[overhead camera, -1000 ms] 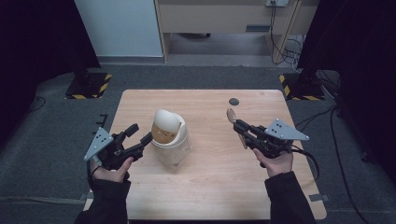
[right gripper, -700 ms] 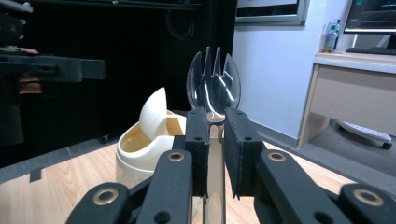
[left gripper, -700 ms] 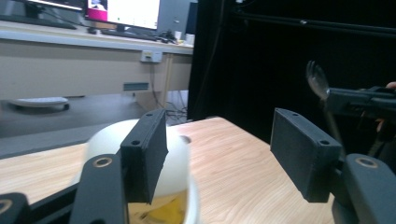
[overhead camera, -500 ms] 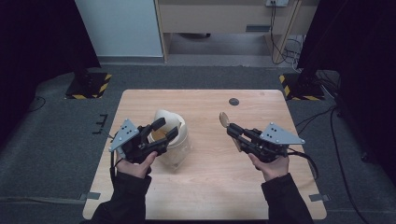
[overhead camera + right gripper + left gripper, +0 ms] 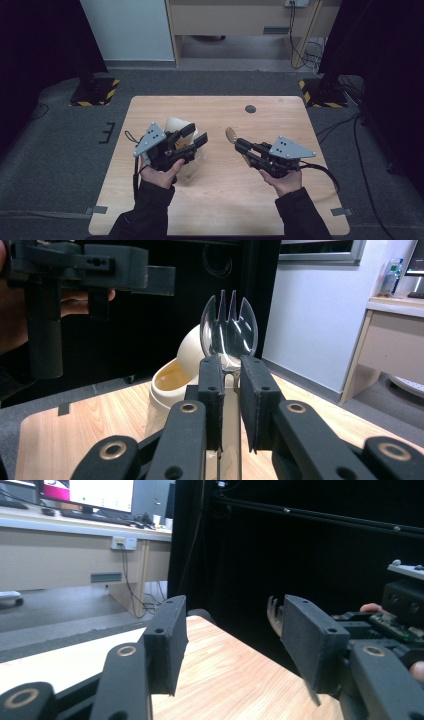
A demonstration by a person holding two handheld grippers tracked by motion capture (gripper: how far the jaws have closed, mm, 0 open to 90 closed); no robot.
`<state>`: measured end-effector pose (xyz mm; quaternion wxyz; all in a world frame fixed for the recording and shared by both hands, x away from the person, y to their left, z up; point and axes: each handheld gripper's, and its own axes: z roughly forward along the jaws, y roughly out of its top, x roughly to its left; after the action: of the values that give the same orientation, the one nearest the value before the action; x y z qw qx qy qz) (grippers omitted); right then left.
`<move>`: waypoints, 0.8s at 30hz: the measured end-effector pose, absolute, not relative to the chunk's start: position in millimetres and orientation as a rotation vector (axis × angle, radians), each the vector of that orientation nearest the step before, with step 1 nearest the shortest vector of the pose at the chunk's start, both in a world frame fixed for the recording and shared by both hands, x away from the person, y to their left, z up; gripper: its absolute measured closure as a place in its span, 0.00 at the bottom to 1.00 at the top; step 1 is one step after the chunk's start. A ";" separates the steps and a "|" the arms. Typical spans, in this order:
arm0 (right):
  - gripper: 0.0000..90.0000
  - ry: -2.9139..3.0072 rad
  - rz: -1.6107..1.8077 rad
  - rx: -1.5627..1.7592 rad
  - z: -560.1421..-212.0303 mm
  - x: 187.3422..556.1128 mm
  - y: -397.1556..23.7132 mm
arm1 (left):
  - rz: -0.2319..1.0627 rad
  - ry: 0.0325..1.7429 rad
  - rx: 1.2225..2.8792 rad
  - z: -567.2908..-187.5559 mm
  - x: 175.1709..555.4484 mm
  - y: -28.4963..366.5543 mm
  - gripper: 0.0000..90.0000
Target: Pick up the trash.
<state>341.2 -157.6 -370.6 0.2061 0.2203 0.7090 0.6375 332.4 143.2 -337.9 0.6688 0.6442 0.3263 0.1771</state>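
Note:
A cream container [image 5: 173,125] with a tilted lid stands on the left half of the wooden table [image 5: 225,210]; the right gripper view shows its brownish inside [image 5: 175,376]. My left gripper [image 5: 196,135] hovers over it, pointing right. Its jaws [image 5: 230,625] have just been closing with nothing between them, and they stand apart. My right gripper [image 5: 239,144] points left toward the container and is shut on the handle of a clear plastic spork [image 5: 229,330], tines forward. The spork [image 5: 230,134] sits a short way right of the left gripper's fingertips.
A small dark round hole [image 5: 250,109] lies near the table's far edge. Black stands with yellow-striped feet sit on the floor at the far left [image 5: 95,93] and far right [image 5: 320,96]. A wooden desk [image 5: 240,17] stands beyond the table.
The left gripper has moved right from beside the container to over it, and its jaws have narrowed. The right gripper with the spork has drifted slightly left.

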 end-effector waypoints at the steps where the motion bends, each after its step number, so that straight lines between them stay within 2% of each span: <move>1: 0.89 1.977 1.780 0.614 -371.1 341.0 -156.8 | 0.397 0.735 1.457 -337.8 332.8 141.0 0.50; 10: 0.89 1.992 1.774 0.595 -374.0 340.3 -153.8 | 0.338 0.743 1.476 -343.1 337.8 114.9 0.55; 24: 0.89 1.997 1.770 0.586 -375.7 340.1 -151.8 | 0.263 0.767 1.466 -349.9 343.3 95.3 0.64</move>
<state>340.1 -151.8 -375.7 0.2035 0.2100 0.7157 0.6342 343.3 95.3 -349.9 0.6693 0.6501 0.3402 0.1168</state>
